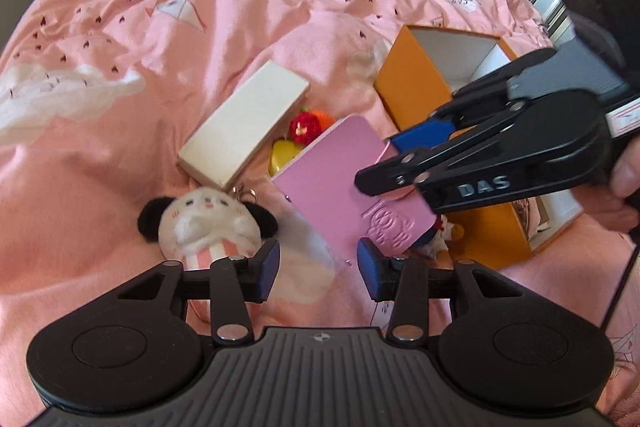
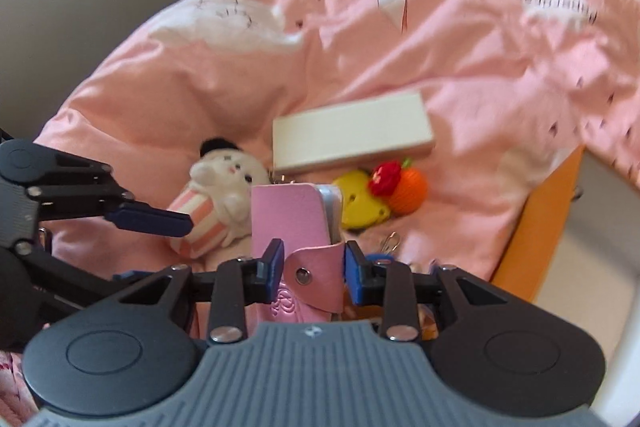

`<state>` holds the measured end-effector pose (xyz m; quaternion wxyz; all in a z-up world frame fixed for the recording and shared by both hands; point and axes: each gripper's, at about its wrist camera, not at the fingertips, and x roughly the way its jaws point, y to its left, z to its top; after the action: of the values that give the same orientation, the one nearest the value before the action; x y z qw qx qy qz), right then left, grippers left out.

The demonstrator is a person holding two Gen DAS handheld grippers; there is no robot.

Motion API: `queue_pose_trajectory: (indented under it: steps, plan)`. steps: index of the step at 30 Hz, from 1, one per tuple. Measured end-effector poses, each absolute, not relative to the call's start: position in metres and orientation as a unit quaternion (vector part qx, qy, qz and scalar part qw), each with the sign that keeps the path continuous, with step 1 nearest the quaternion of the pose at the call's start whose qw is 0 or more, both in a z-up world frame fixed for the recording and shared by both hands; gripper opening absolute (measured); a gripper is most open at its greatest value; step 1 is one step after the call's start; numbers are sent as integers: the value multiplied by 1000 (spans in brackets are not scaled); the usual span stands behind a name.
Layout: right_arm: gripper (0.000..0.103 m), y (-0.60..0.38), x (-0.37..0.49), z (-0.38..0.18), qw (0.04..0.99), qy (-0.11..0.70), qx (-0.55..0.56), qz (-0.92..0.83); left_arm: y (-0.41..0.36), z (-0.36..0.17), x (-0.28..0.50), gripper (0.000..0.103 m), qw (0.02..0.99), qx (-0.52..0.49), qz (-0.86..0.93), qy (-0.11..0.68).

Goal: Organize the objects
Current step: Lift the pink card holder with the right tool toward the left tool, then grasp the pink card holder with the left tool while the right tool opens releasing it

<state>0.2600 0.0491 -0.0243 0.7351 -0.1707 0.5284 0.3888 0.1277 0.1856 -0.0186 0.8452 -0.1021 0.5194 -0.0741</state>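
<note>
Right tool point(image 2: 314, 273) clamps the pink snap wallet point(image 2: 294, 227), lifted off the bed!
Orange box point(image 2: 536, 227) wall close on its right, open bedspread point(image 2: 360, 59) ahead; left tool point(image 1: 318, 267) gapes empty.

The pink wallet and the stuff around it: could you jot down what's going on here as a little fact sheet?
held item: pink wallet, snap flap shut
holder: right gripper, fingers closed on the wallet's sides
other tool: left gripper, open, holding nothing
likely destination: orange box, open, white inside, beside the wallet
surface: pink bedsheet with cloud print
still lying on the sheet: plush toy, white box, crocheted fruit charms
</note>
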Motion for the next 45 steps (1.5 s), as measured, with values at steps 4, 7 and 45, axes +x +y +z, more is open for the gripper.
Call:
queue_pose_trajectory:
  steps: [4,7,45]
  plan:
    - [35,43,266,-58,723,564,-127,379,180,-37,127,51,833,-111,-79,537]
    - [37,32,266,-63,731,558,-108,377,177,-47,131,56,825,-121,-75,546]
    - [2,-12,199,-101,826,436,-120,336,185,-85,141,54,786,-317,25,530]
